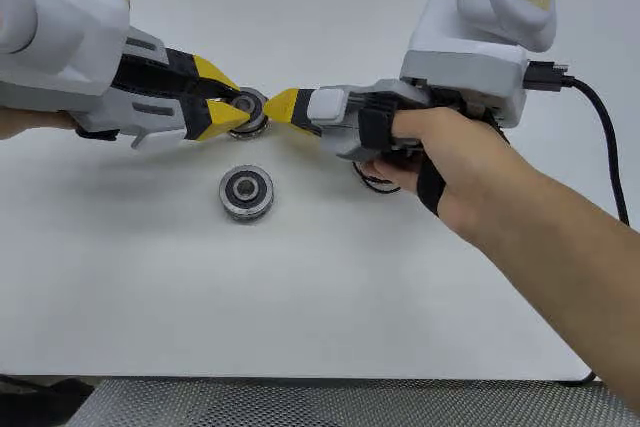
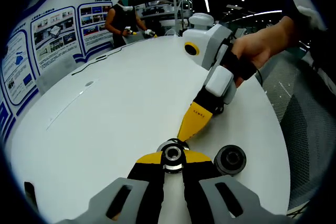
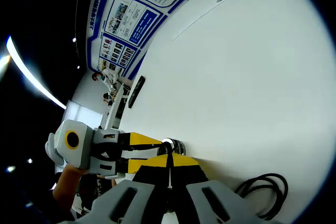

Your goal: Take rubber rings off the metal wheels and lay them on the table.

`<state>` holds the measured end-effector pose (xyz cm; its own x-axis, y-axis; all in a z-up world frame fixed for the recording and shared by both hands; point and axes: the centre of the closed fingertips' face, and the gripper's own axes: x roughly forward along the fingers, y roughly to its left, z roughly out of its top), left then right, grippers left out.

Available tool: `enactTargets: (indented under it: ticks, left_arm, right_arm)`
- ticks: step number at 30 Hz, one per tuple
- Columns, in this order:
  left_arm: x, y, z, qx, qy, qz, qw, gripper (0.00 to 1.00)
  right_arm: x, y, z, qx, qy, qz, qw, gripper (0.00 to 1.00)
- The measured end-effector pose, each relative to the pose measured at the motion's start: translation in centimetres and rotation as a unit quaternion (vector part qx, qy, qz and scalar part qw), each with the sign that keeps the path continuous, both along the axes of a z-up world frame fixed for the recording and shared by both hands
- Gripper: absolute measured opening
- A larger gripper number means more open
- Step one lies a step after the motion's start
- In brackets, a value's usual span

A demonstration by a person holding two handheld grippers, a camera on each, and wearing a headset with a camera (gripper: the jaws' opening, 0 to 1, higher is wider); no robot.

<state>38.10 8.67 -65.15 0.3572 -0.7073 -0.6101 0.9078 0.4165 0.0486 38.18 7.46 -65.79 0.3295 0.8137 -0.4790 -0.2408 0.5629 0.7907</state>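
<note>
**One wheel clamped, one free, a ring on the table**

On the white table a second metal wheel lies free, near the grippers. A black rubber ring lies half hidden under the person's right hand, and a black cable runs behind the hand. The left gripper pinches a metal wheel between its yellow jaws. The right gripper has its jaws pressed together and its tip touches that wheel's rim. I cannot tell whether rubber is caught there.

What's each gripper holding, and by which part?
Left gripper clamps a metal wheel across its rim. Right gripper, shut, touches that rim; any grip there cannot be told.
</note>
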Motion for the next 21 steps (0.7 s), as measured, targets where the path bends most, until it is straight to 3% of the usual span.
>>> enactTargets:
  ticks: [21]
  left_arm:
    - [0.1, -0.23, 0.1, 0.001, 0.003, -0.005, 1.0, 0.12]
  right_arm:
    - [0.48, 0.65, -0.02, -0.028, -0.04, 0.006, 0.9988, 0.01]
